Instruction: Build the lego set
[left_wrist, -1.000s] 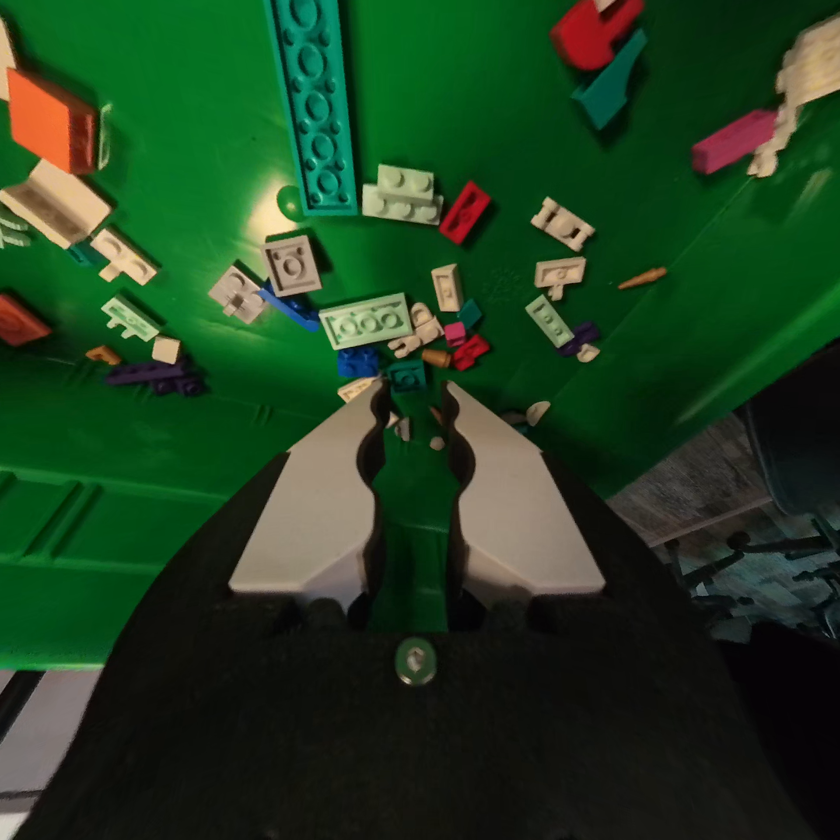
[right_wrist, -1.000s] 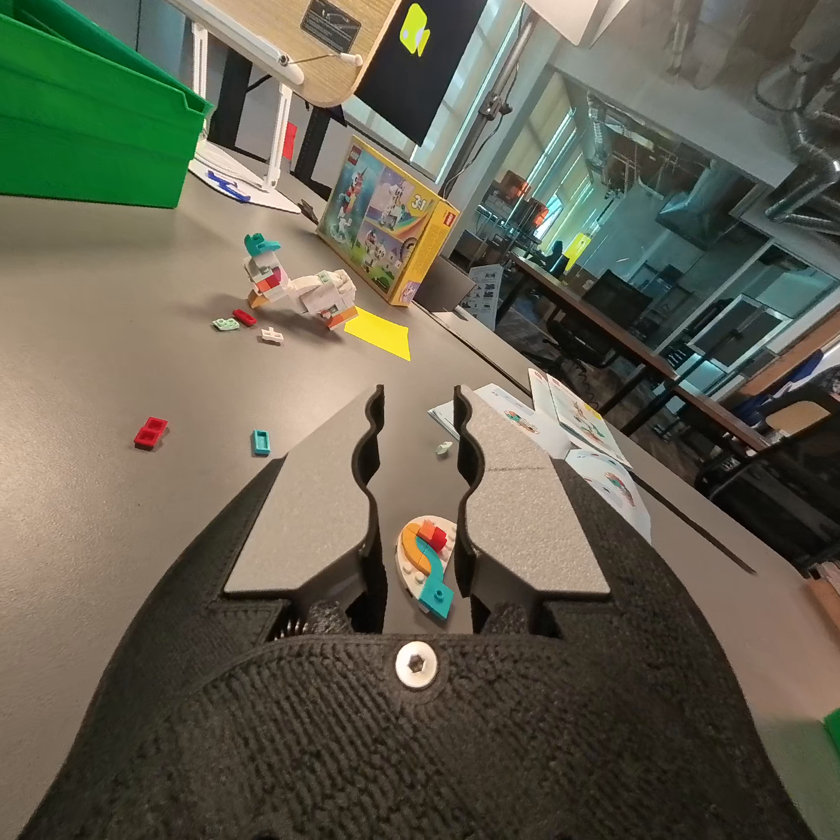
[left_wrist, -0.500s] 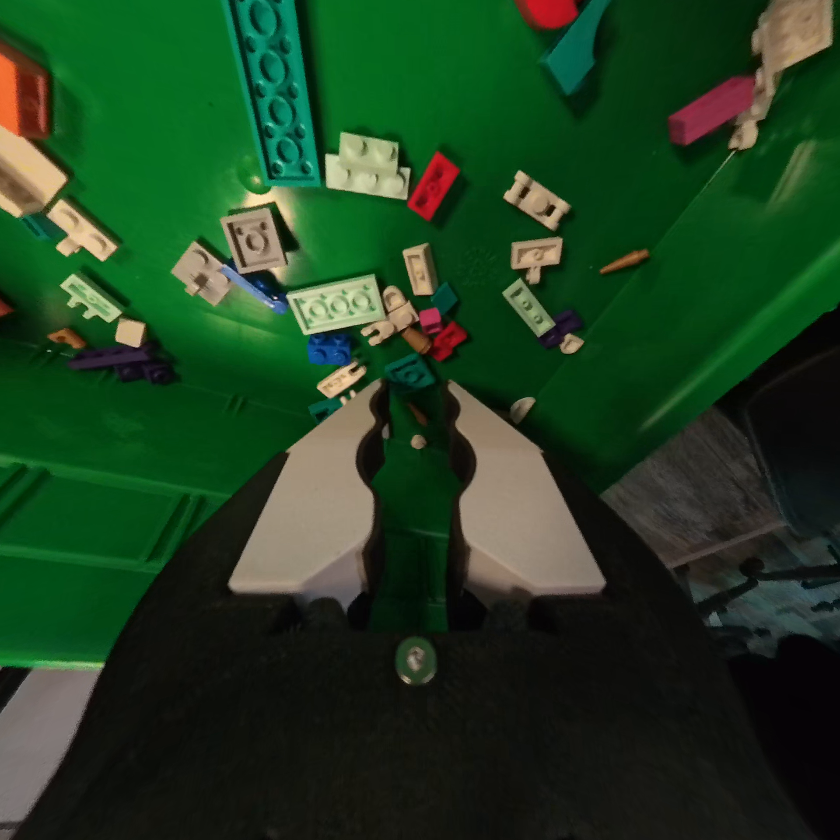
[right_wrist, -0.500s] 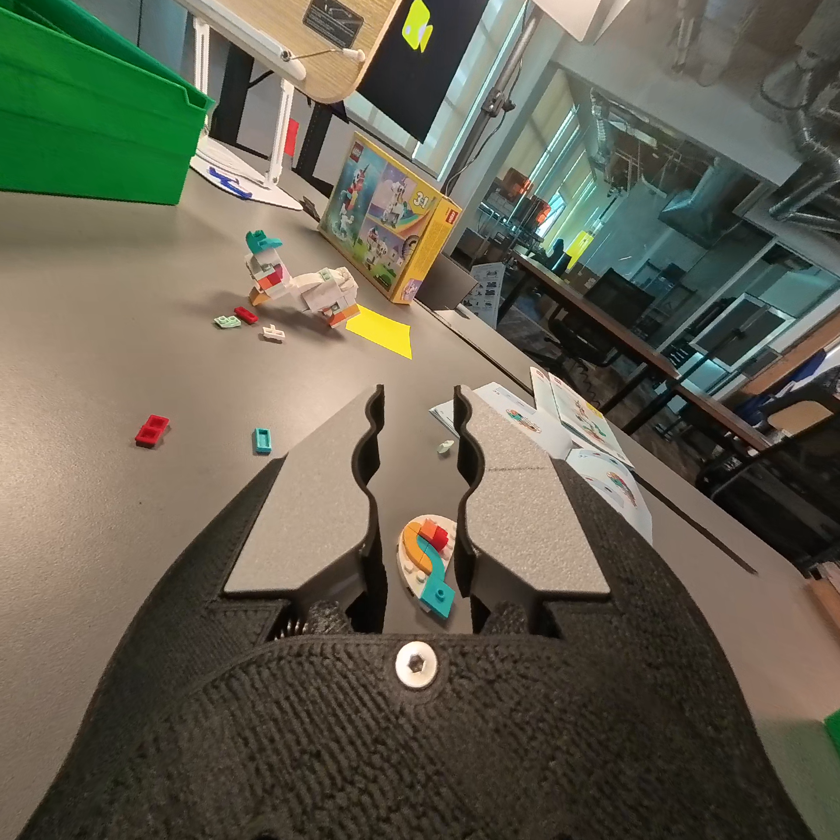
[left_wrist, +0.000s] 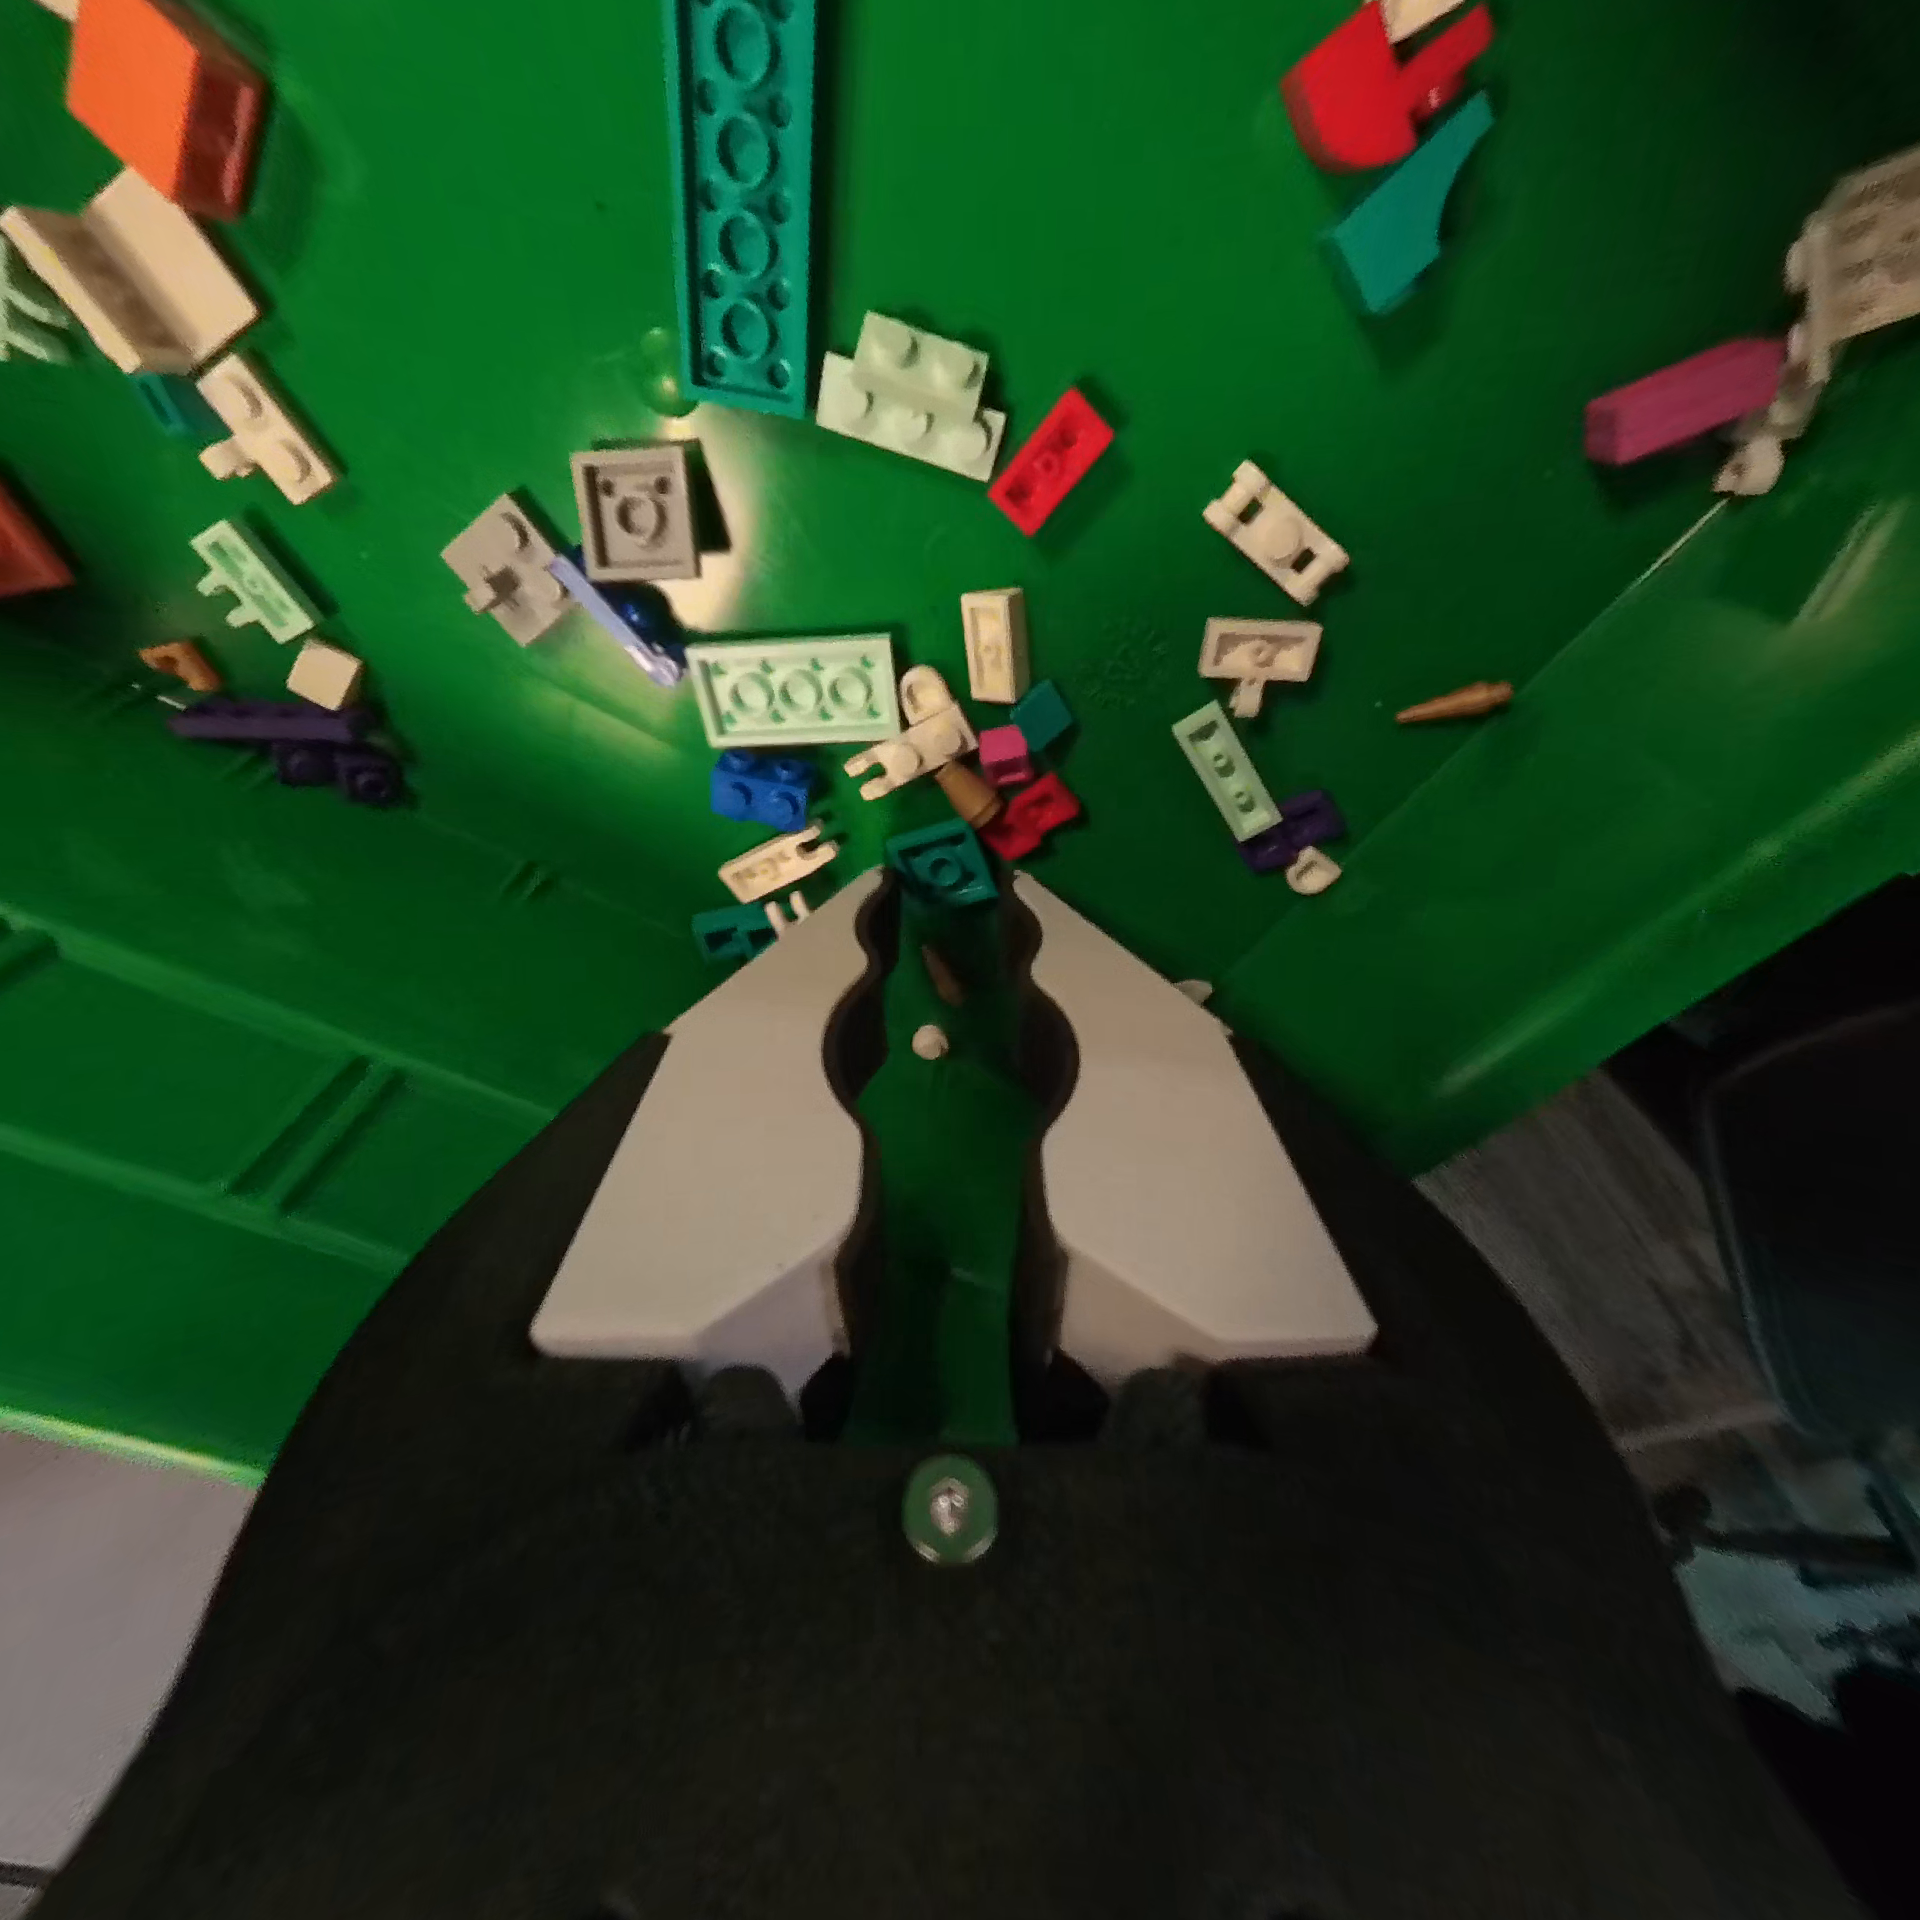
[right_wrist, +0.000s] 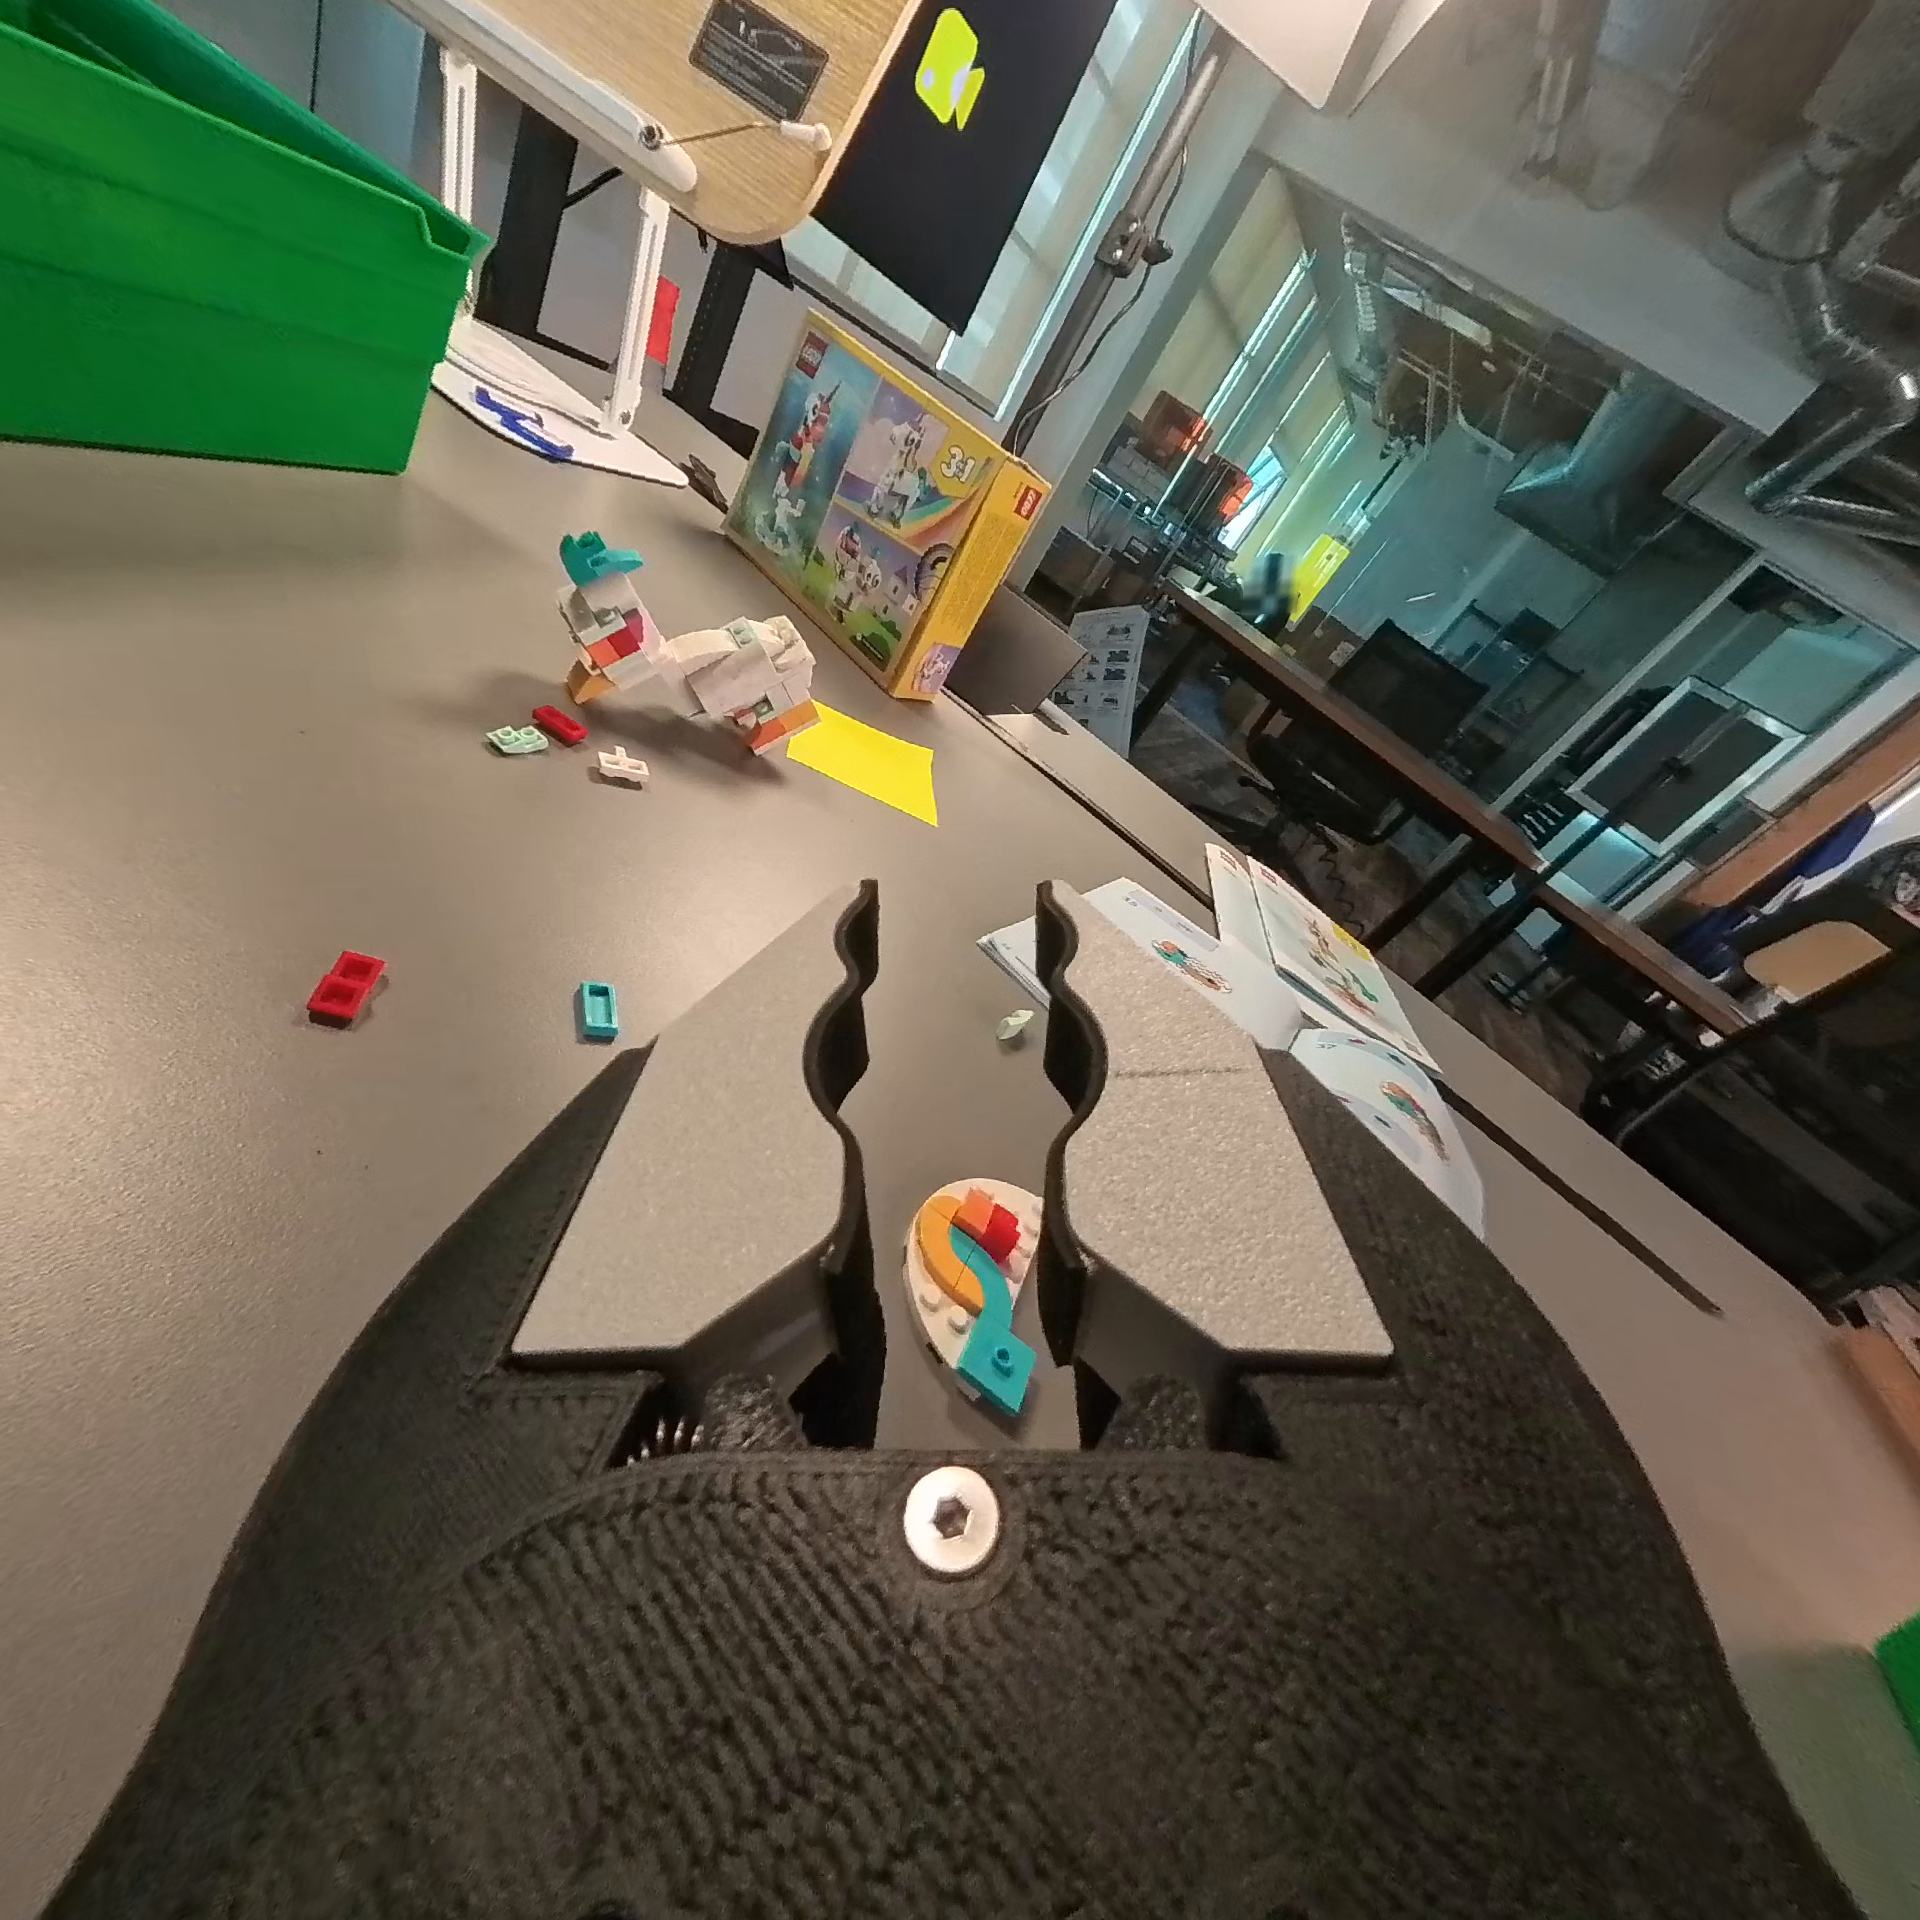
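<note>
My left gripper (left_wrist: 948, 894) is open inside a green bin (left_wrist: 436, 1039), low over loose Lego pieces. A small teal square plate (left_wrist: 943, 864) lies right at its fingertips, with a tan peg (left_wrist: 943, 977) and a white stud (left_wrist: 928, 1042) between the fingers. A mint plate (left_wrist: 795, 688), a long teal plate (left_wrist: 743, 203) and a red plate (left_wrist: 1049, 460) lie farther in. My right gripper (right_wrist: 951, 904) is open and empty above the grey table (right_wrist: 208, 1091). A round white plate with a rainbow arc (right_wrist: 971, 1278) lies on the table between its fingers. A partly built white animal (right_wrist: 675, 655) stands farther off.
A red plate (right_wrist: 346, 987) and a teal plate (right_wrist: 598, 1008) lie left of the right gripper. The green bin's outside (right_wrist: 208, 301) is at far left, the yellow Lego box (right_wrist: 883, 540) behind the model, a yellow paper (right_wrist: 868, 764) and instruction booklets (right_wrist: 1309, 966) at right.
The left gripper shifted over the bin floor, back toward the pieces, so the view returned roughly to one second ago. The right gripper has barely moved.
</note>
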